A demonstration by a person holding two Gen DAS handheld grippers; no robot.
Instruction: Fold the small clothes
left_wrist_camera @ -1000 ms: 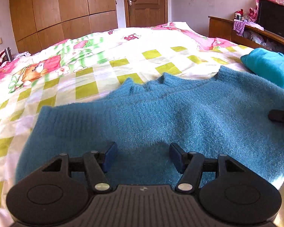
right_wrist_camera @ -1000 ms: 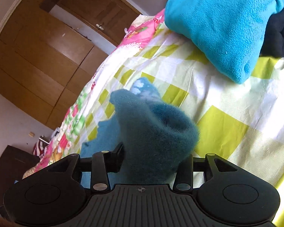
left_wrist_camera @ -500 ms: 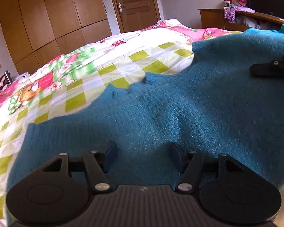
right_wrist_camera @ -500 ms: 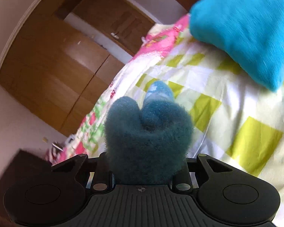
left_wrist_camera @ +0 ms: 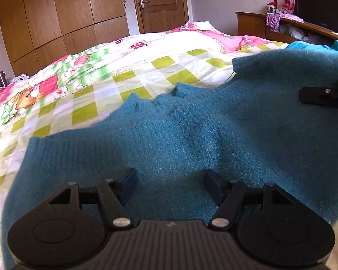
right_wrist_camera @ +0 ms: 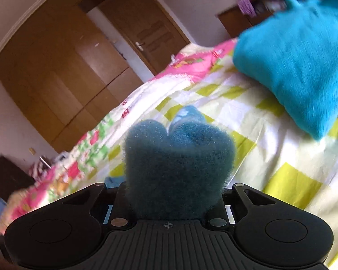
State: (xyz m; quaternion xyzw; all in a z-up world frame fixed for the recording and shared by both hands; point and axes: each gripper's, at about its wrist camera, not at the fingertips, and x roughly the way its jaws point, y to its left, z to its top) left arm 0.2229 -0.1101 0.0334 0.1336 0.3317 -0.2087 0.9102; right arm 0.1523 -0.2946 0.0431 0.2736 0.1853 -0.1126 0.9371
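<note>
A fuzzy teal sweater lies spread on the bed, its neckline toward the far side. My left gripper is open just above the sweater's near part, with nothing pinched between its fingers. At the right edge of the left wrist view the right gripper holds the sweater's right side raised off the bed. In the right wrist view a thick bunch of the teal sweater fills the gap of the right gripper, which is shut on it. The fabric hides the fingertips.
The bed quilt is checked yellow-green and white with pink cartoon prints. A bright turquoise folded garment lies at the right. A wooden headboard shelf with clutter stands behind it. The wardrobe and door are at the far wall.
The right gripper has lifted the sweater's right side off the bed and carried it up and inward. The left gripper stays open over the near part.
</note>
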